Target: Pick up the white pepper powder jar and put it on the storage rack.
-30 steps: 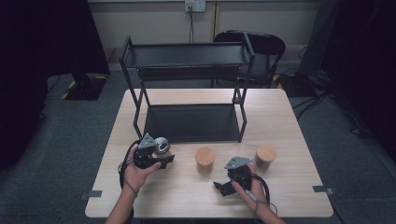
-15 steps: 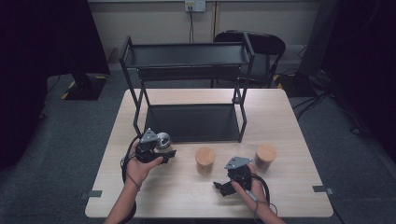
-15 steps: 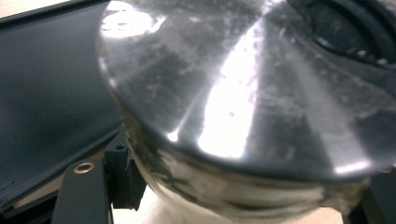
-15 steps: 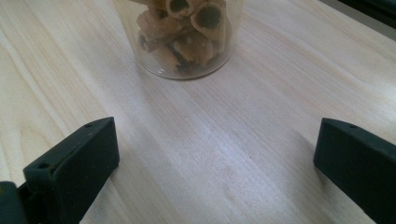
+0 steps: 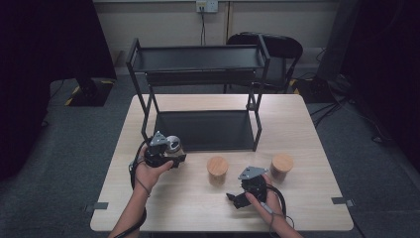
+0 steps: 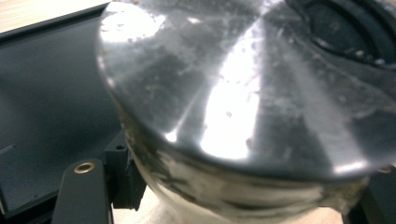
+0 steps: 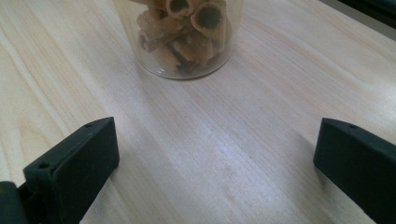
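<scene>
The fingers [image 6: 84, 186] of the left gripper [image 5: 166, 151] were clamped on a steel-lidded jar [image 5: 173, 145], held before the rack's lower shelf [image 5: 208, 130]; shelving was judged the step. Right gripper [image 5: 237, 196] jaws were spread, facing a pasta jar [image 7: 187, 37].

A two-tier rack [image 5: 198, 89] stands on the bench [image 5: 307, 124], at the middle of the far edge, its lower shelf [image 5: 205, 130] lying flat on the benchtop. Just before the rack's near left corner, the left gripper [image 5: 166, 151] holds a metal-lidded jar [image 5: 173, 144] above the bench. A wood-lidded jar [image 5: 217, 170] stands near the bench's middle, before the rack's near edge. A second wood-lidded jar [image 5: 281, 167] stands to its right, towards the right edge. The right gripper [image 5: 236, 198] rests between these two jars and nearer the front edge, jaws apart. A chair [image 5: 277, 47] stands behind the bench.
</scene>
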